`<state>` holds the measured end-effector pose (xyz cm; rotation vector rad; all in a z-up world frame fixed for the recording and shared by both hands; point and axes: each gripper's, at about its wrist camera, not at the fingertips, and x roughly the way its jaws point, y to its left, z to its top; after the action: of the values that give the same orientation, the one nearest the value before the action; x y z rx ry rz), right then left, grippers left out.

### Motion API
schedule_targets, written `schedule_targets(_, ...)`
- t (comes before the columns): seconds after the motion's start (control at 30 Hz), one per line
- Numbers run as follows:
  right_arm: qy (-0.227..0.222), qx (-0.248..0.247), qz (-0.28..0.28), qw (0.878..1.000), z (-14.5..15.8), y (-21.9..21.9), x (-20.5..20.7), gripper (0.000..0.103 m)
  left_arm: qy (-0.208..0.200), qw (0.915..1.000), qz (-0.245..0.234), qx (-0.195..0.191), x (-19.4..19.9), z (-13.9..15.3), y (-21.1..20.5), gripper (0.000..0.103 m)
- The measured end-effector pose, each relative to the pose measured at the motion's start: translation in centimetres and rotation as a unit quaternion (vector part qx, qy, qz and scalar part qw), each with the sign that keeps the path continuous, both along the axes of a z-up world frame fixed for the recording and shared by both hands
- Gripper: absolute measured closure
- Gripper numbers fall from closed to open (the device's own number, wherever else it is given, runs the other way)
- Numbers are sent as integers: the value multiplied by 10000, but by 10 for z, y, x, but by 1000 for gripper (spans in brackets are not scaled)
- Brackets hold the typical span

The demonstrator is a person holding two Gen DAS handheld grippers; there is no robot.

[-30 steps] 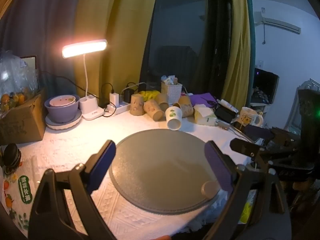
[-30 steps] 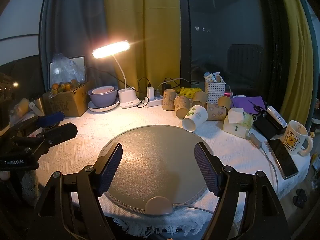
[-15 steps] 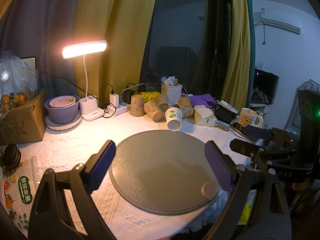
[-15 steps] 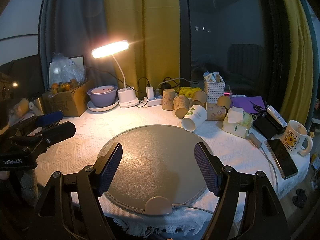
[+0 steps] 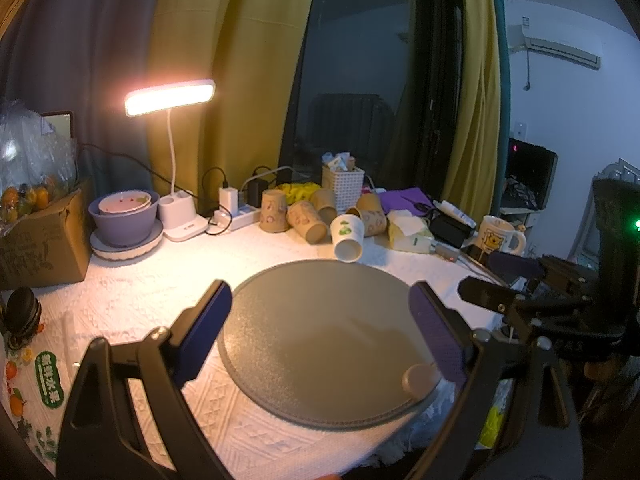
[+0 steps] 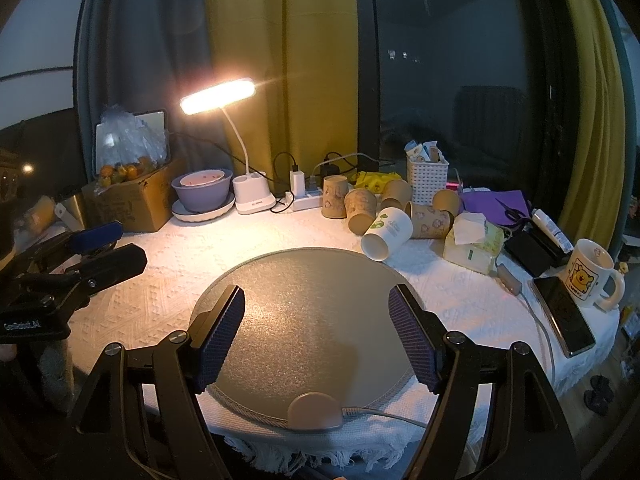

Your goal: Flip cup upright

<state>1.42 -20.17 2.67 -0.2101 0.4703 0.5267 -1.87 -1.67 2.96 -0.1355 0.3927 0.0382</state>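
Observation:
A white paper cup with a green print (image 5: 347,236) lies on its side at the far edge of the round grey mat (image 5: 320,340), its mouth toward me; it also shows in the right wrist view (image 6: 386,233). My left gripper (image 5: 320,312) is open and empty over the near part of the mat. My right gripper (image 6: 316,320) is open and empty over the mat (image 6: 304,300) as well. Both are well short of the cup. Each gripper shows at the side of the other's view, the right one (image 5: 516,284) and the left one (image 6: 100,248).
Several brown paper cups (image 6: 360,208) stand or lie behind the white cup. A lit desk lamp (image 6: 218,96), purple bowl (image 6: 202,190), cardboard box (image 6: 132,200), white basket (image 6: 427,178), tissue pack (image 6: 474,242), mug (image 6: 590,276) and phone (image 6: 564,316) ring the table.
Both views have shifted very slightly; the grippers stay open and the cup has not moved.

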Motion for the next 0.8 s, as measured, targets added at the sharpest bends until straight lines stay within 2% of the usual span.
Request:
schedule_targets(0.3, 74, -112, -90, 9999, -7, 3, 11, 26, 102, 9999, -83, 33, 10, -10, 6, 12)
schedule_targets(0.5, 339, -229, -245, 9989, -22, 1, 40, 26, 392, 9991, -164, -80, 42, -24, 14, 12)
schedule_targets(0.8, 648, -142, -418, 9969, -33, -7, 86, 26, 770, 9964, -236, -246, 100, -34, 21, 12)
